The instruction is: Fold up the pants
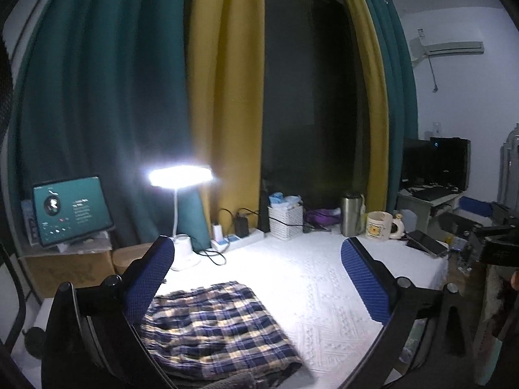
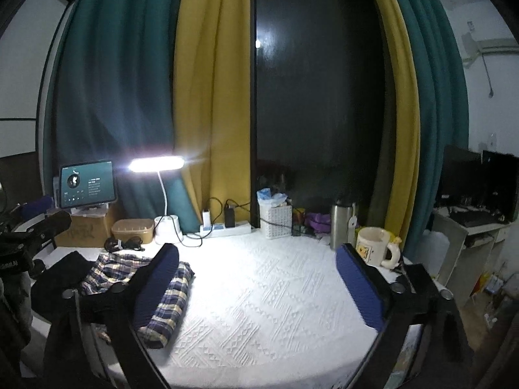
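Note:
The blue, white and yellow plaid pants (image 1: 214,330) lie folded into a compact stack on the white textured table cover (image 1: 308,285), near its front left. My left gripper (image 1: 256,249) hangs above the table, jaws wide, nothing between its blue pads; the pants sit below its left finger (image 1: 152,278). In the right wrist view the pants (image 2: 168,304) lie at lower left, partly hidden behind the left finger (image 2: 155,285) of my right gripper (image 2: 258,253). That gripper is open too and empty, over the bare cover (image 2: 275,291).
Along the table's back edge stand a lit desk lamp (image 1: 180,175), a tablet (image 1: 71,210) on a cardboard box, a power strip (image 1: 240,238), a white basket (image 1: 285,220), a steel flask (image 1: 352,214) and a mug (image 1: 379,225). A phone (image 1: 426,243) lies far right; a dark cloth (image 2: 65,272) lies left of the pants.

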Motion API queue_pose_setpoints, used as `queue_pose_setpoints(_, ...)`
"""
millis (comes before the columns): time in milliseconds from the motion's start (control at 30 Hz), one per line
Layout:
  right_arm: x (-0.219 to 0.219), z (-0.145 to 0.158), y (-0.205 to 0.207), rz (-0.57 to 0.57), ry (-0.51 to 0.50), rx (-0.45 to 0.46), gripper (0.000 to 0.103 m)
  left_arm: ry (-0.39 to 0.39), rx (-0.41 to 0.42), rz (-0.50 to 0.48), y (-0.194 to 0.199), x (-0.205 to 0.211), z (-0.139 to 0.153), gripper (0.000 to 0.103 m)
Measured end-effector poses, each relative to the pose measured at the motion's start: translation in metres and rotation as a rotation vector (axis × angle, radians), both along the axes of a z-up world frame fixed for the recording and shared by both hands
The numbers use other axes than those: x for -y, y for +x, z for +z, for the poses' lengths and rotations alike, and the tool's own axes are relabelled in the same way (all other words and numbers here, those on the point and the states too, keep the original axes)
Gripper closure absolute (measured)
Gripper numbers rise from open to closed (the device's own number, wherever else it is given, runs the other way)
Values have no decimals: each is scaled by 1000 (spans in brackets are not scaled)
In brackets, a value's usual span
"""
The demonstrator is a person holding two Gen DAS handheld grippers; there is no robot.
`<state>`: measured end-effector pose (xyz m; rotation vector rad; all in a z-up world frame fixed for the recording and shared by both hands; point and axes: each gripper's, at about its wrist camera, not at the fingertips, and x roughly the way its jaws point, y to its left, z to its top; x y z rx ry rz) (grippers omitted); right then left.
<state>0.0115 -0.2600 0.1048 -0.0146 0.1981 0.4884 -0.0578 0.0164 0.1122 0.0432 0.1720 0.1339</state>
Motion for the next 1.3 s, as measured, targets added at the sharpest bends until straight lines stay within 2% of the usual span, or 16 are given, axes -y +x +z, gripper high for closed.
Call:
queue_pose_setpoints(200, -7, 8, -5, 8, 0, 10, 2, 7, 14, 75, -3, -7, -2, 1)
queue_pose_setpoints(433, -20, 11, -6, 25, -18, 10, 2, -30, 72, 63, -17, -18, 0, 1)
queue_pose_setpoints(633, -34, 10, -4, 41, -40, -11, 2, -70, 59, 58, -18, -31, -5, 1)
queue_pose_setpoints(1300, -41, 7, -2, 40, -50, -25, 1, -66, 39, 59, -18, -32, -9, 1)
